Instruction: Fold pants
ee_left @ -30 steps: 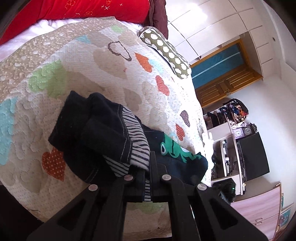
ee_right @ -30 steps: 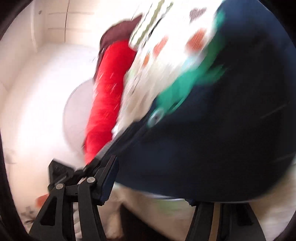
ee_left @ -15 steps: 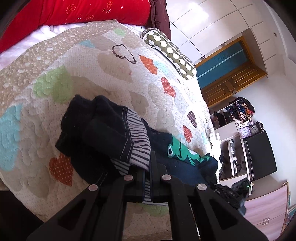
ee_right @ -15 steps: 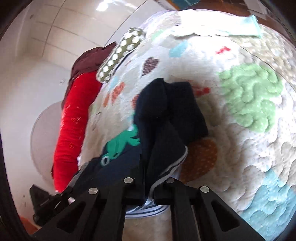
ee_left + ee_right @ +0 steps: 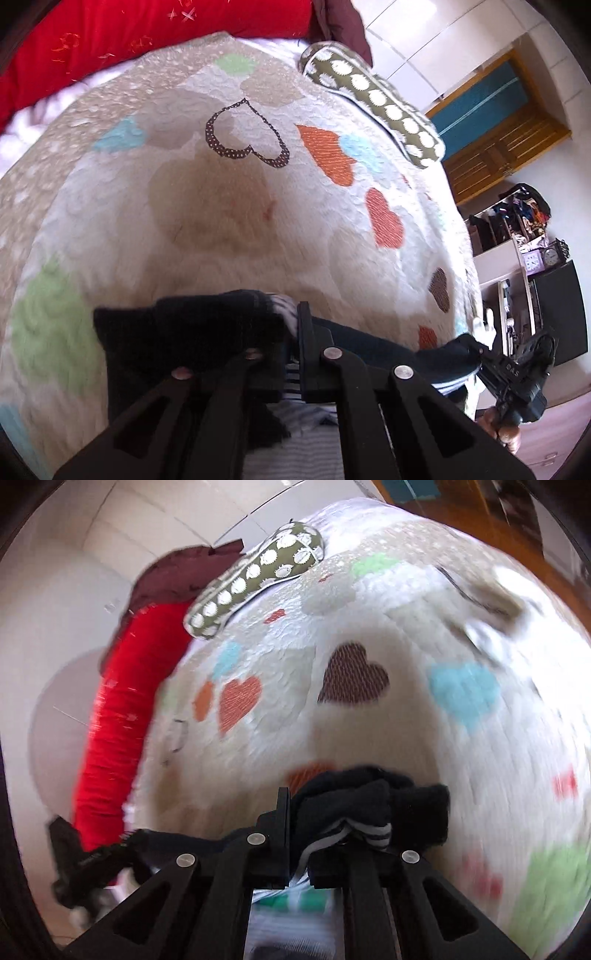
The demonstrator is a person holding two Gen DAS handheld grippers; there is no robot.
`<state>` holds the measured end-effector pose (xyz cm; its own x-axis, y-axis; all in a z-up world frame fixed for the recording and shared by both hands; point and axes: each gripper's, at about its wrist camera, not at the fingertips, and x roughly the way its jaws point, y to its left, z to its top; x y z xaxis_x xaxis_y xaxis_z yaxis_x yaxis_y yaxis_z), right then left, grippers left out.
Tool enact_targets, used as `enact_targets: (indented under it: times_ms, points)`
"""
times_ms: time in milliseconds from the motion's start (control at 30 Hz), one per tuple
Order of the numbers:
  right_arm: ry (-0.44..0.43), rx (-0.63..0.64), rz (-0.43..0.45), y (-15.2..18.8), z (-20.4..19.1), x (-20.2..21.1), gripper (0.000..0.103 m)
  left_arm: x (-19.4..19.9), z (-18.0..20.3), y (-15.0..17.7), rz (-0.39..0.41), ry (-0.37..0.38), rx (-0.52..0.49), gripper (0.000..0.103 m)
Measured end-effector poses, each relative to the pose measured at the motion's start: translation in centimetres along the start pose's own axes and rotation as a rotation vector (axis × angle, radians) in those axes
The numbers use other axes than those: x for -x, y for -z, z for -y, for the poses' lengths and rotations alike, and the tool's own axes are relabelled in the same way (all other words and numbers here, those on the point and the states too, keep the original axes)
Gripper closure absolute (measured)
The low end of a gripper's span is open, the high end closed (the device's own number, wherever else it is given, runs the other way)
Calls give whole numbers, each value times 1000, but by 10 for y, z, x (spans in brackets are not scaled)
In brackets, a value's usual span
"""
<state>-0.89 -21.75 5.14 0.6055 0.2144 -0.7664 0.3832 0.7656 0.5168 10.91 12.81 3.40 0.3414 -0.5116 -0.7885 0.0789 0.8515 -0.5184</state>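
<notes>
Pants [image 5: 192, 332]: dark navy, striped lining, bunched at 6 o'clock over heart-print quilt [image 5: 229, 229]. Left gripper [image 5: 291, 332] clamped on waistband; right gripper [image 5: 295, 812] pinching fabric, jaws easing apart. Red bolster [image 5: 147, 33] 12 o'clock; dotted pillow [image 5: 373, 96] 1 o'clock; wood door [image 5: 495, 122] 2 o'clock.

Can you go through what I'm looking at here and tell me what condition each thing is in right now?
Pants: dark, bunched, gripped by both grippers.
Left gripper: shut on the pants.
Right gripper: jaws opening slightly, pants bunched between them.
Quilt: spread flat over the bed.
Dotted pillow: lying at the quilt's far edge.
</notes>
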Motion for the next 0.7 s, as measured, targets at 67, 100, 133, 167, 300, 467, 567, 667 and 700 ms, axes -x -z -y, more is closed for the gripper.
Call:
enact_targets:
  times_ms: [67, 100, 133, 167, 300, 467, 567, 667, 700]
  points:
    - [64, 33, 0, -16, -2, -17, 69, -9, -10, -13, -34, 59, 37, 86]
    - [79, 43, 3, -23, -1, -22, 48, -11, -15, -17, -43, 93, 56, 75]
    - [82, 44, 9, -29, 0, -26, 36, -11, -20, -21, -50, 140, 80, 68]
    - [71, 38, 17, -32, 3, -25, 34, -10, -25, -23, -51, 180, 102, 58]
    - [-17, -37, 65, -37, 19, -4, 34, 4, -34, -23, -24, 224, 131, 52]
    - [15, -33, 92, -10, 43, 31, 34, 38, -31, 2, -1, 209, 86, 46]
    - [73, -14, 91, 14, 57, 44, 34, 57, -27, 27, 13, 168, 19, 45]
    - [94, -13, 85, 41, 69, 48, 34, 70, -28, 61, 2, 168, -9, 44]
    - [80, -24, 74, 50, 73, 46, 37, 72, -30, 71, -3, 168, -11, 44]
